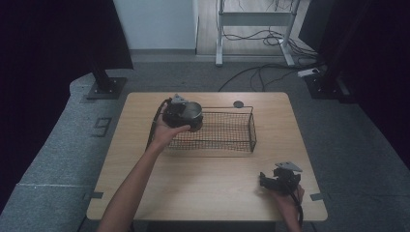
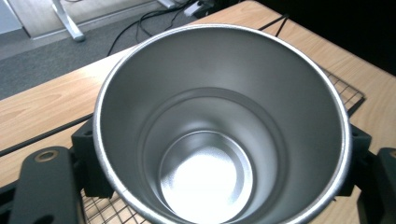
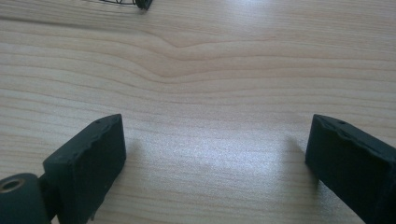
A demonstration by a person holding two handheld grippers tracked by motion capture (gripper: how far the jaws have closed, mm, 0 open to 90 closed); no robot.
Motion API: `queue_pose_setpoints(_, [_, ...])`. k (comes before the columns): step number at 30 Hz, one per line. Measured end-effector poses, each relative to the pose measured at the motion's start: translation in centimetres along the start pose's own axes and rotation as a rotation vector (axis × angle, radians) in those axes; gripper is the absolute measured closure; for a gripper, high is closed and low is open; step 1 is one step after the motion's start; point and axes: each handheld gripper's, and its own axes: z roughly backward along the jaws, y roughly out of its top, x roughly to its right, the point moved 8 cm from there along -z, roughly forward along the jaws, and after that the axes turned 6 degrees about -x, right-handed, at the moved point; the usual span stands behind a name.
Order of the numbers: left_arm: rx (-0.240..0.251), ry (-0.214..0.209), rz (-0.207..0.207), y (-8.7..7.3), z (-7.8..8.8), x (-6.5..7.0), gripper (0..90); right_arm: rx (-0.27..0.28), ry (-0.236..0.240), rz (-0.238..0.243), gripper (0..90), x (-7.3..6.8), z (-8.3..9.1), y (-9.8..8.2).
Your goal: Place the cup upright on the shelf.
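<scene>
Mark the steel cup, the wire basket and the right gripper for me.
steel cup (image 2: 205, 177): left gripper view, on its inner bottom.
wire basket (image 1: 227, 129): high view, on its mesh floor.
right gripper (image 3: 215, 158): right gripper view, midway between its open jaws, over the table.

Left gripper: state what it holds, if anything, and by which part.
The left gripper holds a steel cup, jaws clamped on opposite outer sides just below its rim, over the wire basket.

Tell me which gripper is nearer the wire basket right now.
Left. The left gripper, shut on the steel cup, sits over the wire basket at its left end. The right gripper rests open on the table, well in front of the basket's right corner.
</scene>
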Motion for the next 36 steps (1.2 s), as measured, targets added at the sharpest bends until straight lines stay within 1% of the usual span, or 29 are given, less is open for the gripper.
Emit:
queue_pose_setpoints(4, [-0.008,-0.001,0.001,-0.1,-0.5,0.0,18.8,0.0,0.0,0.0,4.9,0.0,0.0,0.0])
queue_pose_setpoints(8, [-0.034,0.001,-0.016,-0.5,-1.6,0.3,18.7,0.0,0.0,0.0,5.0,0.0,0.0,0.0])
queue_pose_setpoints(11, [-0.042,-0.006,-0.01,-0.8,-2.4,0.4,18.7,0.0,0.0,0.0,5.0,0.0,0.0,0.0])
queue_pose_setpoints(12, [-0.042,-0.006,-0.01,-0.8,-2.4,0.4,18.7,0.0,0.0,0.0,5.0,0.0,0.0,0.0])
queue_pose_setpoints(14, [-0.053,-0.01,-0.007,-1.2,-3.0,0.4,18.7,0.0,0.0,0.0,5.0,0.0,0.0,0.0])
queue_pose_setpoints(15, [-0.053,-0.01,-0.007,-1.2,-3.0,0.4,18.7,0.0,0.0,0.0,5.0,0.0,0.0,0.0])
queue_pose_setpoints(18, [-0.075,-0.011,-0.004,-1.8,-3.8,0.3,18.7,0.0,0.0,0.0,5.0,0.0,0.0,0.0])
queue_pose_setpoints(22, [-0.083,-0.019,0.016,-2.2,-4.4,0.2,18.7,0.0,0.0,0.0,5.0,0.0,0.0,0.0])
queue_pose_setpoints(24, [-0.088,-0.016,0.016,-2.3,-4.6,0.2,18.7,0.0,0.0,0.0,5.0,0.0,0.0,0.0])
queue_pose_setpoints(25, [-0.099,-0.015,0.015,-2.5,-4.9,0.2,18.7,0.0,0.0,0.0,4.9,0.0,0.0,0.0])
queue_pose_setpoints(29, [-0.115,-0.014,0.016,-2.8,-5.6,0.4,18.7,0.0,0.0,0.0,5.0,0.0,0.0,0.0])
queue_pose_setpoints(32, [-0.133,-0.003,0.009,-3.0,-6.0,0.4,18.7,0.0,0.0,0.001,5.0,0.0,0.0,0.0])
queue_pose_setpoints(36, [-0.14,-0.005,0.012,-3.1,-6.3,0.5,18.7,0.0,0.0,0.0,4.9,0.0,0.0,0.0])
